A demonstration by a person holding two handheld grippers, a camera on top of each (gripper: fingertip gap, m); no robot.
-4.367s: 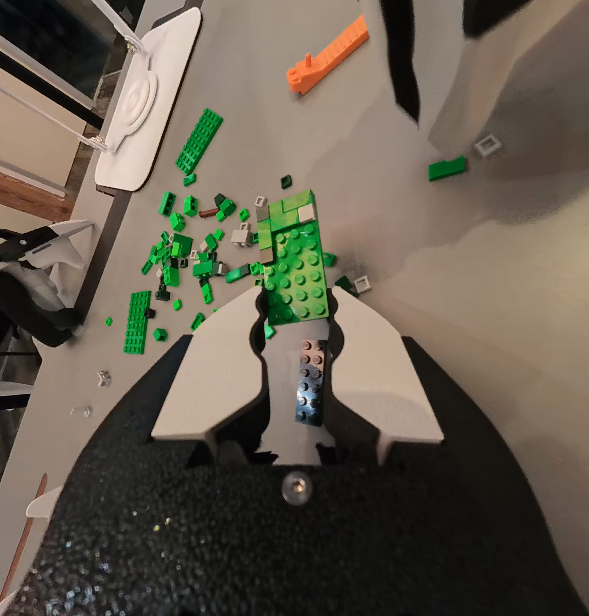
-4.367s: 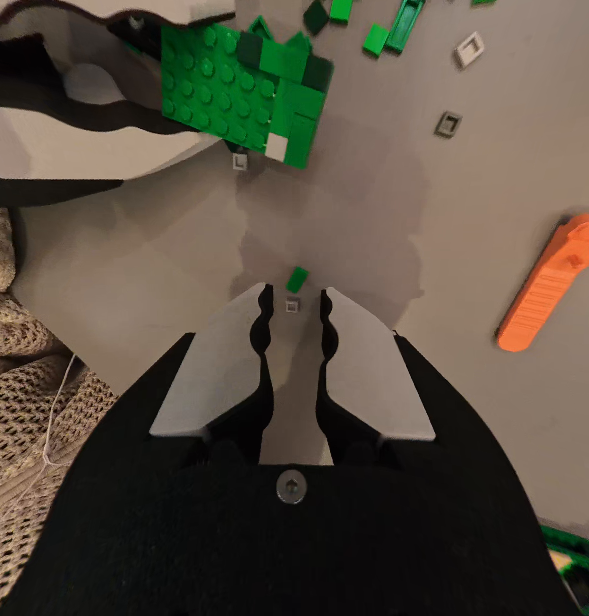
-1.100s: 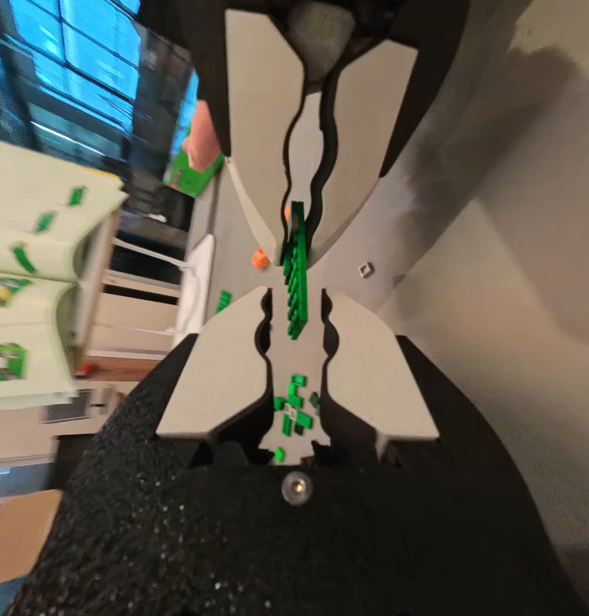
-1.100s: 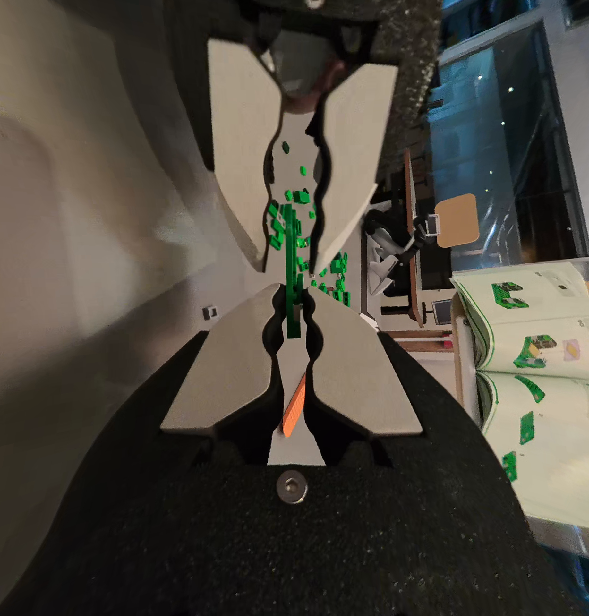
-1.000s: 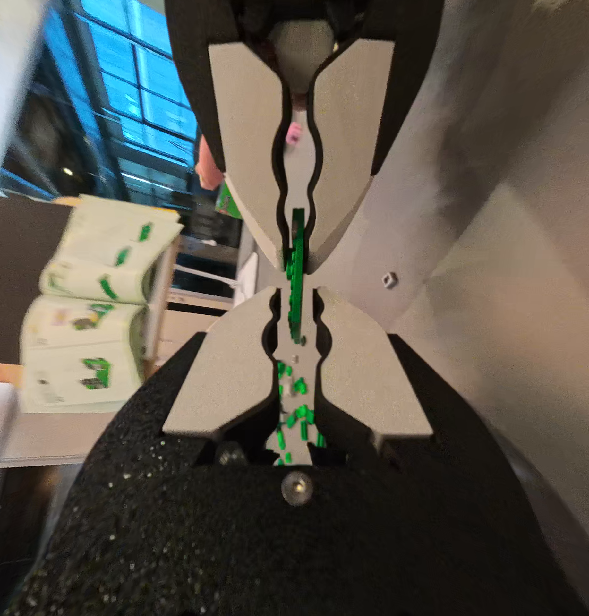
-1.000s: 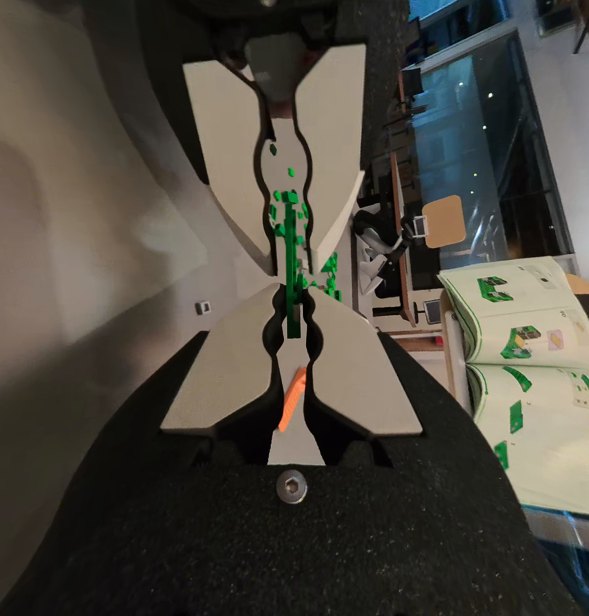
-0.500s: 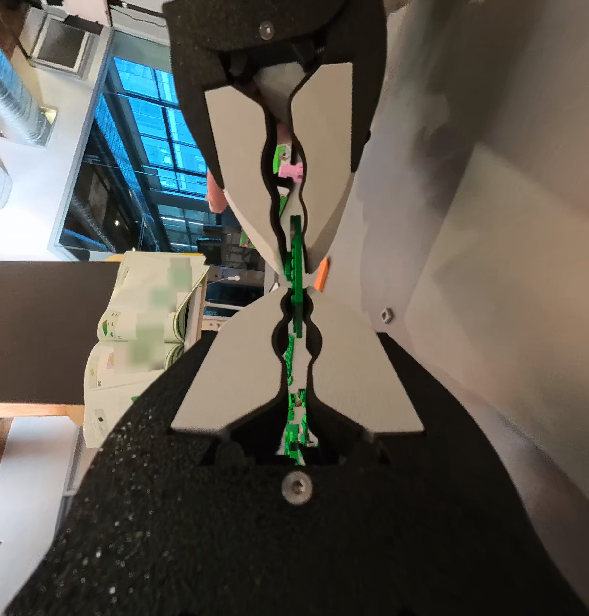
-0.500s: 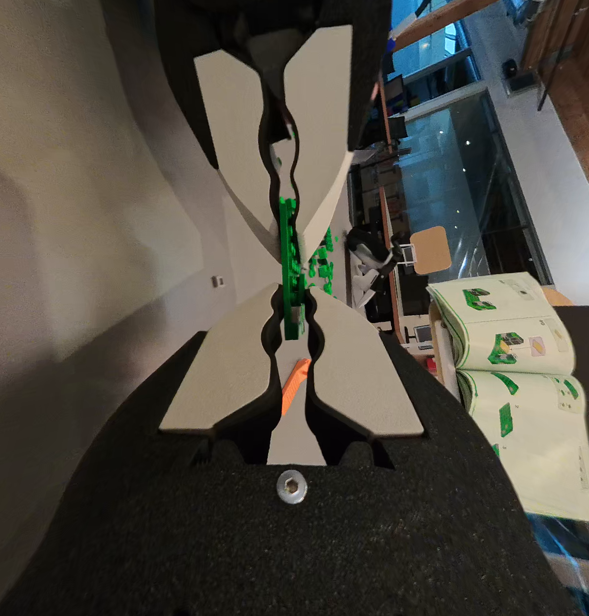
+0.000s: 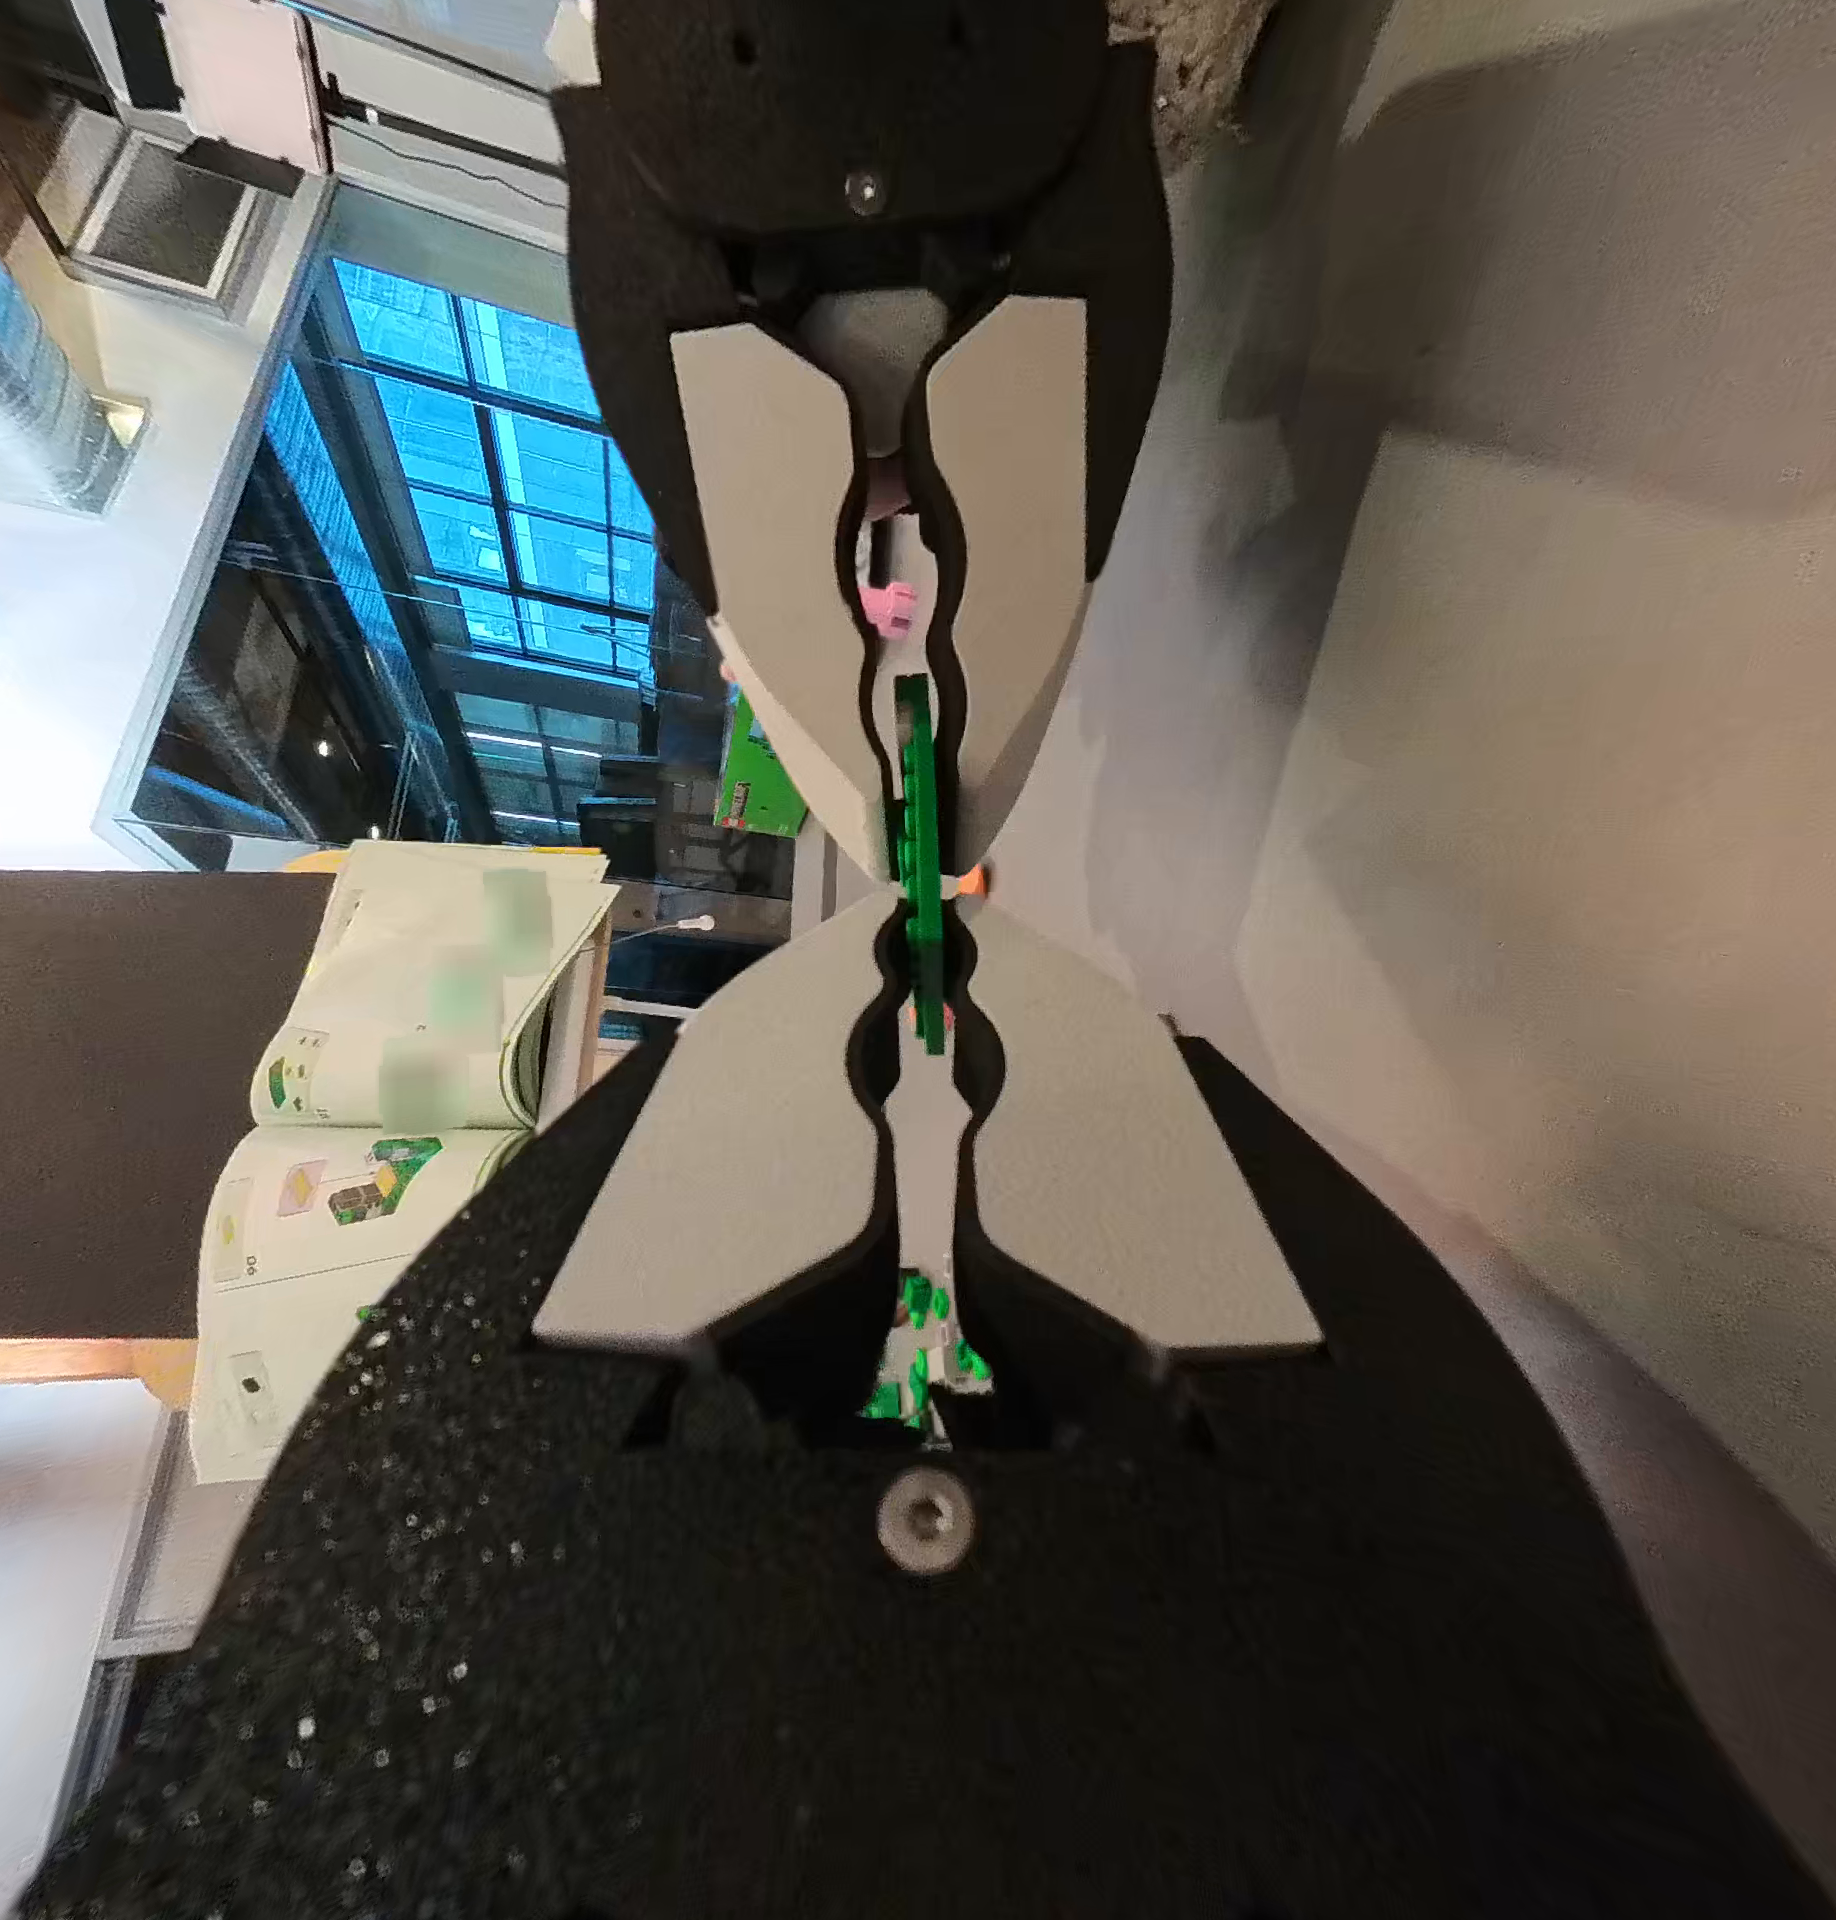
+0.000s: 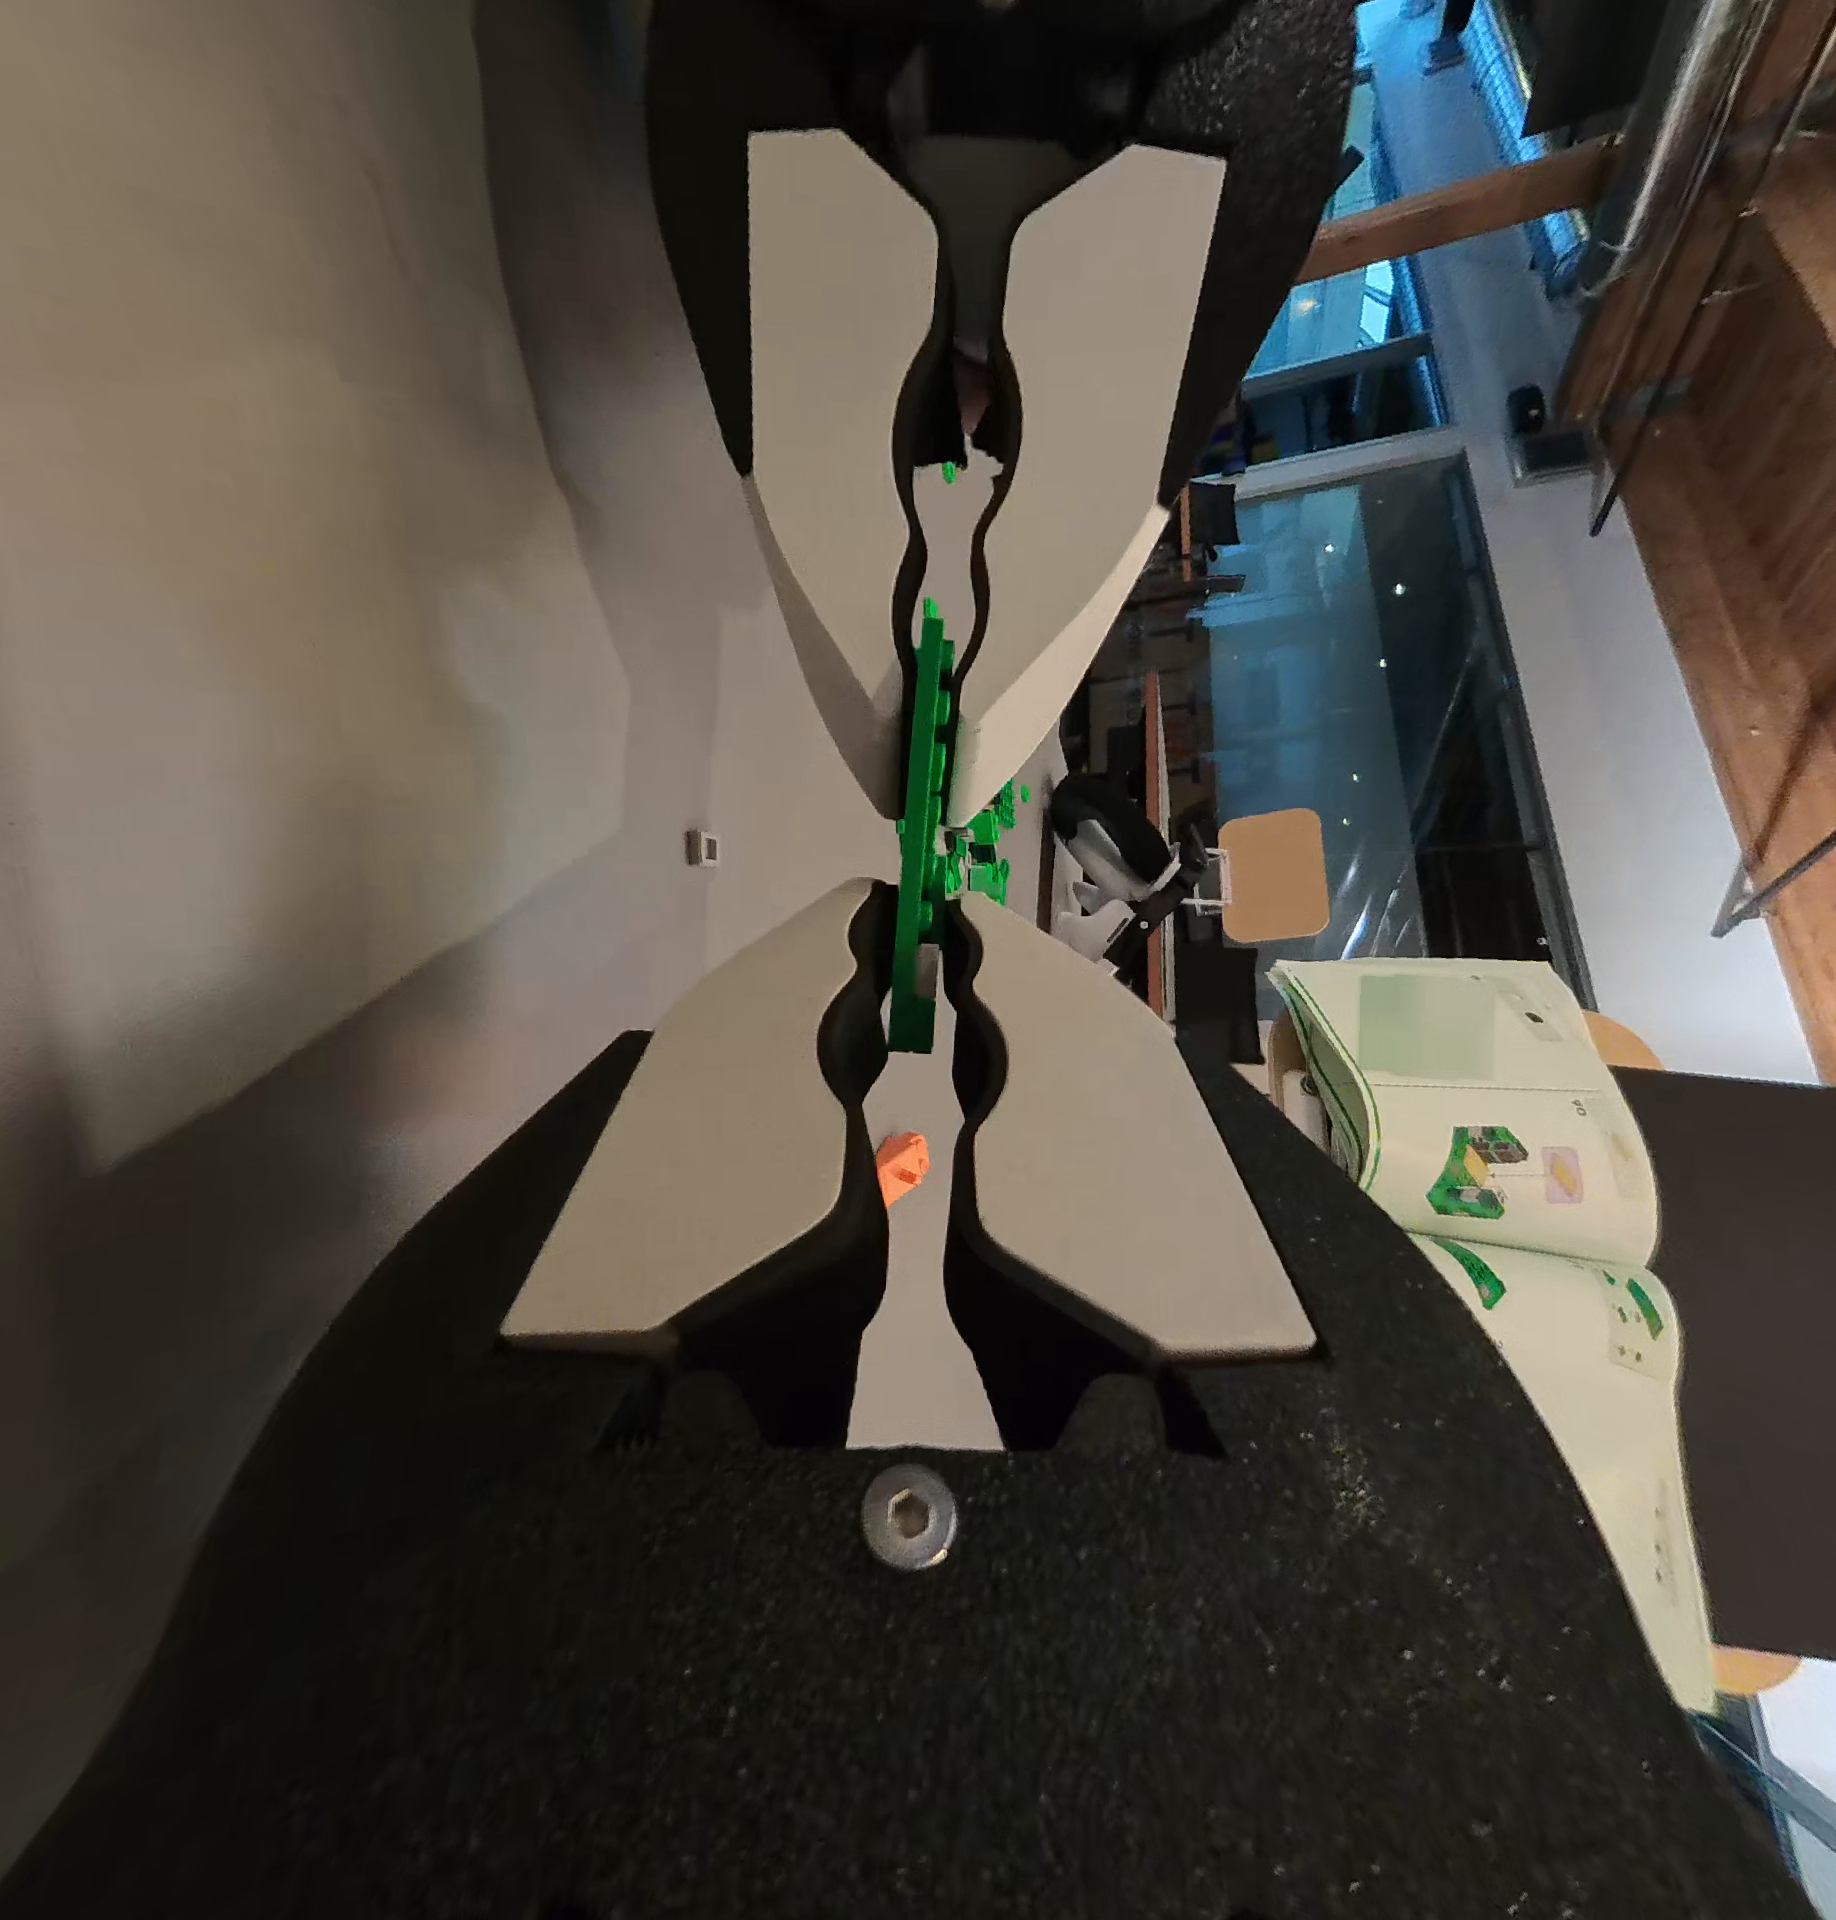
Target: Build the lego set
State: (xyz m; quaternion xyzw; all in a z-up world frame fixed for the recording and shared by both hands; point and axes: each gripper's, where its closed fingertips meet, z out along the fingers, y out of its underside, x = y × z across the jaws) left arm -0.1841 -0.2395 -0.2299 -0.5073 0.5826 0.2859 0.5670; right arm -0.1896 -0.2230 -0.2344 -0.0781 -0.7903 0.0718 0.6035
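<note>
Left gripper (image 9: pixel 926 940) and right gripper (image 10: pixel 919 925) tip to tip, both clamped on edge-on green plate (image 10: pixel 922 862)

My left tool (image 9: pixel 926 940) fills the lower half of its frame, fingers pinched nearly together on the edge of the green plate (image 9: pixel 924 831). My right tool (image 10: pixel 919 935) does the same in its own view. Each sees the other reaching down from the top centre, tips almost meeting, both clamping that plate.
</note>
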